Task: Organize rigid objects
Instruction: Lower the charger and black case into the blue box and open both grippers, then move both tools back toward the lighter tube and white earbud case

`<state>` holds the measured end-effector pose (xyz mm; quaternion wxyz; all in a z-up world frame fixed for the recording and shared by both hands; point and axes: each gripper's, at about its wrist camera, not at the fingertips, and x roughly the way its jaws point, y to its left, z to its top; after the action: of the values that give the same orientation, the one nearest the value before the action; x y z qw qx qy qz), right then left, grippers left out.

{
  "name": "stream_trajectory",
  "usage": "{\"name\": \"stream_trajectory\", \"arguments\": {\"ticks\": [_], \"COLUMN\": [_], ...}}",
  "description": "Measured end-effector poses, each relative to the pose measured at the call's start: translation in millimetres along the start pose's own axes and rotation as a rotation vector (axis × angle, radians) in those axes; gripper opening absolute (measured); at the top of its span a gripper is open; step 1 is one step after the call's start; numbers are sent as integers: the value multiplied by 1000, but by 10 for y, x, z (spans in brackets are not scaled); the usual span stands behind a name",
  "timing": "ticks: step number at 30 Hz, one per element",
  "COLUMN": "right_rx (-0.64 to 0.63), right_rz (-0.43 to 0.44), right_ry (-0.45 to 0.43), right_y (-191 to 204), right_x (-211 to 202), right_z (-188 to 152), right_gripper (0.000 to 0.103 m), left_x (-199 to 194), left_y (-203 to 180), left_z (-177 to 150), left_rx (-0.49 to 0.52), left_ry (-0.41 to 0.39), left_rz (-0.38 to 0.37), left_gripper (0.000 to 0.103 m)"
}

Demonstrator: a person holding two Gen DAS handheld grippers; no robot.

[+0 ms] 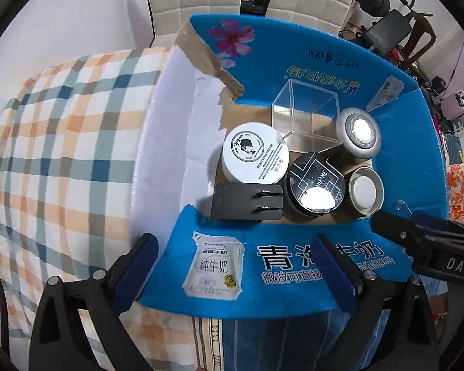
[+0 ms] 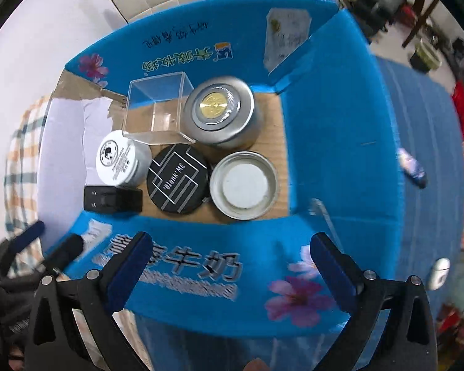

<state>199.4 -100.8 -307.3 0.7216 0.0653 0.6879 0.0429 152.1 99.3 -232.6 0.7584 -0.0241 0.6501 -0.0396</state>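
Carton [image 2: 340, 130], contents: white jar [image 2: 120, 162], black tin [image 2: 178, 182], open tin [image 2: 244, 185], silver canister [image 2: 222, 114], clear box [image 2: 153, 108], black charger [image 2: 113, 199] at near-left corner. Left gripper [image 1: 235, 273] and right gripper [image 2: 232, 266] spread wide, empty (near flap). Risk: tight packing; a descending finger may topple neighbours.

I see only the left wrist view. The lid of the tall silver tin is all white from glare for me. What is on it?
Observer: The silver tin has a gold emblem in the centre of its lid, inside a ribbed ring.
Operator: Glare also covers part of the words on the black round tin. What do they say?
Observer: The black round tin reads "Blank ME", set among white lines.
Operator: Is the right gripper holding anything?
Observer: No. The right gripper is open, with nothing between its fingers.
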Motion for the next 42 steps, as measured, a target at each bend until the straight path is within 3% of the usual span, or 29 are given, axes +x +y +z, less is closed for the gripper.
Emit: {"name": "stream_trajectory", "arguments": {"ticks": [13,22,28,37,42], "right_rx": [-50,-71,-22,168,336], "right_rz": [-33,12,65,-12,-109], "right_ry": [-142,-244,-281,-250,-180], "right_y": [-45,-14,-158,-1343,-2485], "right_x": [-943,-1776,-2052,-2031,-1680], "right_z": [-343,-719,-908,-1190,-1355], "right_gripper": [103,103,103,103,103], "left_x": [-720,-1309,-1596,-1520,-1241], "left_y": [-159,-188,-278,-999,-1699], "left_z": [-83,-226,-337,-452,-388], "left_rx": [57,49,55,120,148], "left_ry": [-105,-193,-244,-225,-174], "left_rz": [68,50,34,-30,-65], "left_gripper": [101,101,101,101,101]}}
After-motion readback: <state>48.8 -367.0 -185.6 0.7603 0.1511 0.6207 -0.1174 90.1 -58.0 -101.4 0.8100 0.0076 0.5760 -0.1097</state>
